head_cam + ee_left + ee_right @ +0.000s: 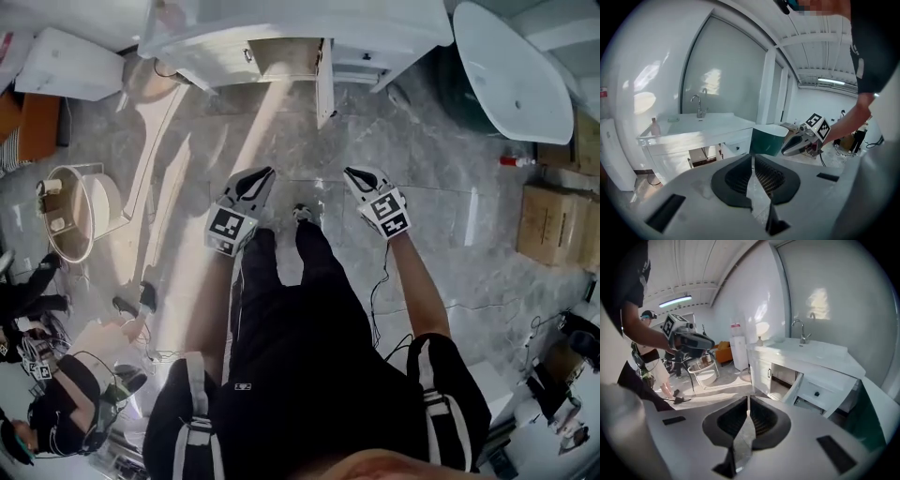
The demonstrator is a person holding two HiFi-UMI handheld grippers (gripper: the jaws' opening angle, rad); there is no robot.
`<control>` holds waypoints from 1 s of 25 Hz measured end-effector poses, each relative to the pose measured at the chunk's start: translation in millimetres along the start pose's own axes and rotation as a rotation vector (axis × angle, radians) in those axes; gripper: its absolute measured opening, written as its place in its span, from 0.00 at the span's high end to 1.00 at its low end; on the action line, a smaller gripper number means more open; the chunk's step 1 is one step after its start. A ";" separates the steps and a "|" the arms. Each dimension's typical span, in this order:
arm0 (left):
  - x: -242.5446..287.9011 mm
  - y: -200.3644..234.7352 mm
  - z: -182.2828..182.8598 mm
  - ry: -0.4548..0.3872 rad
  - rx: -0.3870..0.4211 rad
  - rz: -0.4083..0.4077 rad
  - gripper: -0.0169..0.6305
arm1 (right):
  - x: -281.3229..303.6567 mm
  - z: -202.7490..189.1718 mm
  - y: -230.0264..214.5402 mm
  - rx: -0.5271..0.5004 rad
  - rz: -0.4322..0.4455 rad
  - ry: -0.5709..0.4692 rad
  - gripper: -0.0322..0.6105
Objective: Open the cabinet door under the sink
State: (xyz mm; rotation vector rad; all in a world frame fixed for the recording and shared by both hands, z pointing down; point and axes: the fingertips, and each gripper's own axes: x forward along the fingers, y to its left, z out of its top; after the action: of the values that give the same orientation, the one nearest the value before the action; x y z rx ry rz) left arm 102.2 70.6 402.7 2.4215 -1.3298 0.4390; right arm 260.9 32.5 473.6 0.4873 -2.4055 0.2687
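The white sink cabinet [281, 42] stands across the floor ahead of me, well out of reach. Its door [324, 84] under the sink stands swung out, edge-on in the head view, and the dark opening [281, 58] shows beside it. In the right gripper view the same door [793, 387] hangs ajar next to a drawer with a black knob [817, 393]. My left gripper [262, 174] and right gripper [352, 174] are held side by side above the floor, both shut and holding nothing. The shut jaws show in the left gripper view [752, 157] and the right gripper view [748, 402].
A white bathtub [514, 75] with a teal outside stands right of the cabinet. Cardboard boxes [553, 220] lie at the right. A round white basin on a frame [80, 211] sits at the left, near a crouching person [56, 412]. A white box [70, 66] lies far left.
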 end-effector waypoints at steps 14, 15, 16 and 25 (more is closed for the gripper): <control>-43.5 -50.8 27.6 0.012 -0.016 -0.068 0.93 | -51.4 51.6 56.9 0.032 0.027 -0.080 0.84; -45.3 -48.2 30.4 0.005 -0.025 -0.060 0.93 | -51.9 55.4 58.6 0.027 0.026 -0.087 0.84; -46.9 -46.2 32.9 0.000 -0.029 -0.053 0.93 | -52.3 58.8 60.1 0.022 0.023 -0.095 0.84; -51.6 -34.7 41.6 -0.036 -0.059 0.006 0.93 | -55.8 58.5 64.8 0.029 0.016 -0.100 0.84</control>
State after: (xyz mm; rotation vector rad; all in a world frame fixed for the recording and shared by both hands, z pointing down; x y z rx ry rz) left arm 109.5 108.3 338.5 2.3878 -1.3465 0.3542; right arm 240.9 88.5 388.8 0.5062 -2.5069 0.2925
